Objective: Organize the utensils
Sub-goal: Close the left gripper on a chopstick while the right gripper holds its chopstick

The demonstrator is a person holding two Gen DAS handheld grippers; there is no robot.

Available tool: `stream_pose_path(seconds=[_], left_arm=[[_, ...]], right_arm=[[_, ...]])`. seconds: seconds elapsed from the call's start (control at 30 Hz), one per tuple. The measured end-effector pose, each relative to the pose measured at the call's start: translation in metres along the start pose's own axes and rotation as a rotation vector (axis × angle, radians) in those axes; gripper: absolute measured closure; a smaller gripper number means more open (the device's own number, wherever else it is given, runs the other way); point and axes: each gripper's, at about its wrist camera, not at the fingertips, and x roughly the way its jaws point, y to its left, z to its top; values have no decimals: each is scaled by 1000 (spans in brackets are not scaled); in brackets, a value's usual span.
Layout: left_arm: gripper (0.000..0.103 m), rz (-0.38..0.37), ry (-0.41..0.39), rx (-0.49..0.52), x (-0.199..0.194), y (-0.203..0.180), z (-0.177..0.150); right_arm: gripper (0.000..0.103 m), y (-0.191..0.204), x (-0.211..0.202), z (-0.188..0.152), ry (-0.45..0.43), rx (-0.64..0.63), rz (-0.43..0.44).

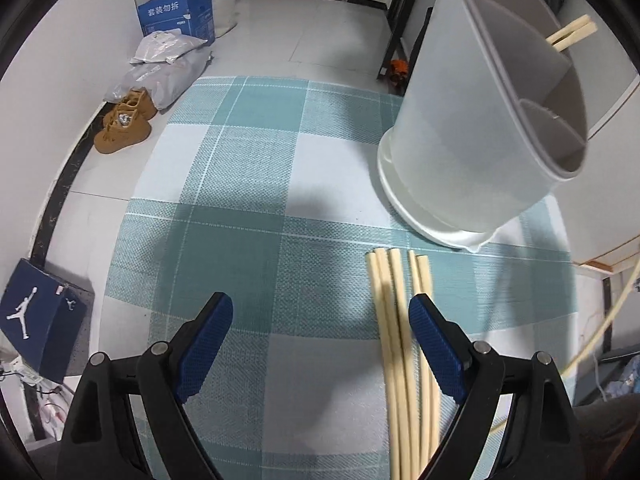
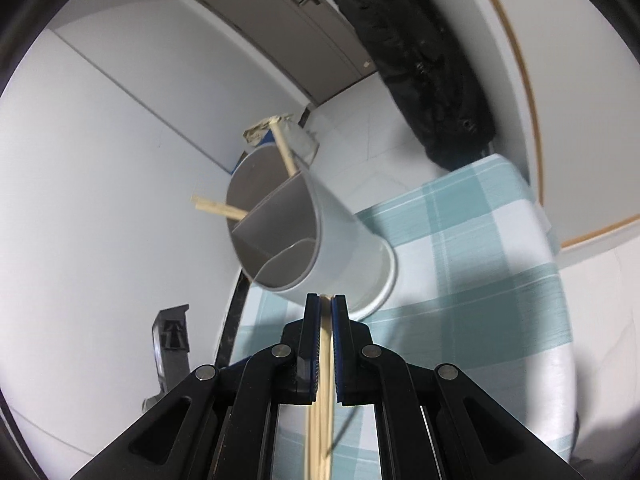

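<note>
Chopsticks (image 2: 325, 344) are clamped in the right claw (image 2: 326, 300), aimed at the holder (image 2: 320, 232) just ahead for insertion. The left claw (image 1: 320, 308) is held wide, with spare sticks (image 1: 394, 320) lying by its right finger.

Right gripper (image 2: 326, 300) clamped tight on a pair of chopsticks (image 2: 322, 392), tips level with the blue pads. Just ahead, white divided utensil holder (image 2: 340, 240) on the checked tablecloth (image 2: 480, 240), more chopsticks (image 2: 218, 208) poking from its far compartment.
</note>
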Motion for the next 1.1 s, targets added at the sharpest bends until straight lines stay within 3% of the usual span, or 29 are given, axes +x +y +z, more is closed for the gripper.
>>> stream_pose_path(seconds=[0.2, 0.43, 0.83, 1.1], left_arm=[[16, -9, 32, -31, 12, 3, 1], [16, 87, 40, 26, 17, -6, 2], [17, 130, 53, 25, 23, -4, 7], [49, 130, 31, 25, 21, -3, 13]], right_arm=[[98, 0, -11, -2, -7, -15, 15], [98, 3, -14, -1, -16, -35, 24], [98, 4, -16, 0, -23, -44, 16], [98, 2, -13, 1, -13, -41, 15]])
